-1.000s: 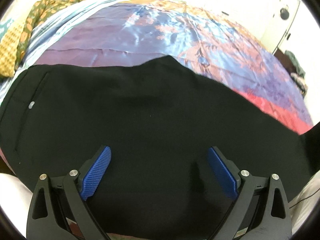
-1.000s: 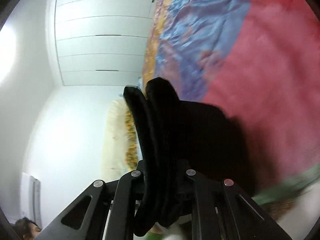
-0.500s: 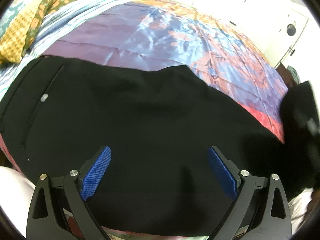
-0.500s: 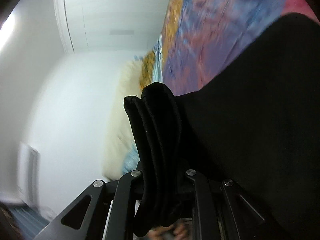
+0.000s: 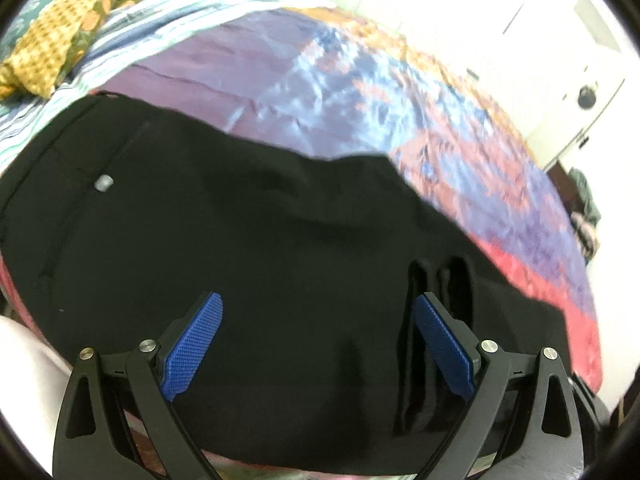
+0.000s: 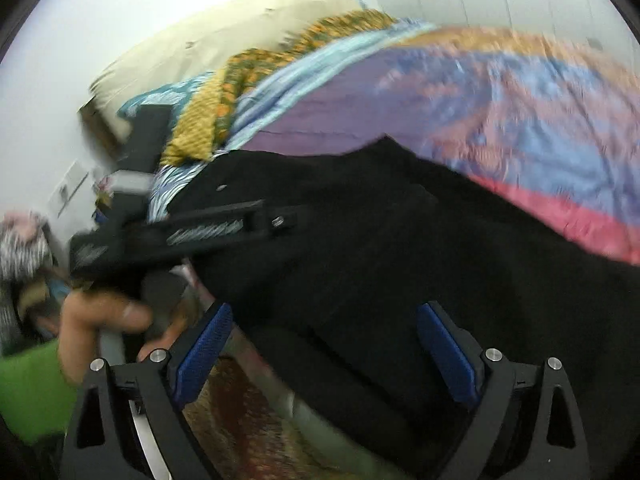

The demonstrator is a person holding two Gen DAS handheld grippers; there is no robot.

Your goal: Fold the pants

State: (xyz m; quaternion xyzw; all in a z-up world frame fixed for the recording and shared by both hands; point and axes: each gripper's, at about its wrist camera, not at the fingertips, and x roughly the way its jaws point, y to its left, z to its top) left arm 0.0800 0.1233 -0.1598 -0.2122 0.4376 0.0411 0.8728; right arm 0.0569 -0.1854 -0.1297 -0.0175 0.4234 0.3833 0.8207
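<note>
black pants (image 5: pixel 260 272) flat on bedspread (image 5: pixel 360 92); left gripper (image 5: pixel 318 324) and right gripper (image 6: pixel 324 332) jaws spread, both above pants, yellow cloth (image 5: pixel 52 48) at 10 o'clock.

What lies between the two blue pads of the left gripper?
Only the black pants, spread on the bedspread; the left gripper has open jaws holding nothing, as the left wrist view shows.

Black pants (image 5: pixel 248 264) are lying spread across the lower half of my left wrist frame, a small grey button (image 5: pixel 103 183) showing at centre left. A doubled-over fold (image 5: pixel 440 276) is sitting at lower right. In my right wrist frame they (image 6: pixel 400 248) are filling the centre, blurred.
</note>
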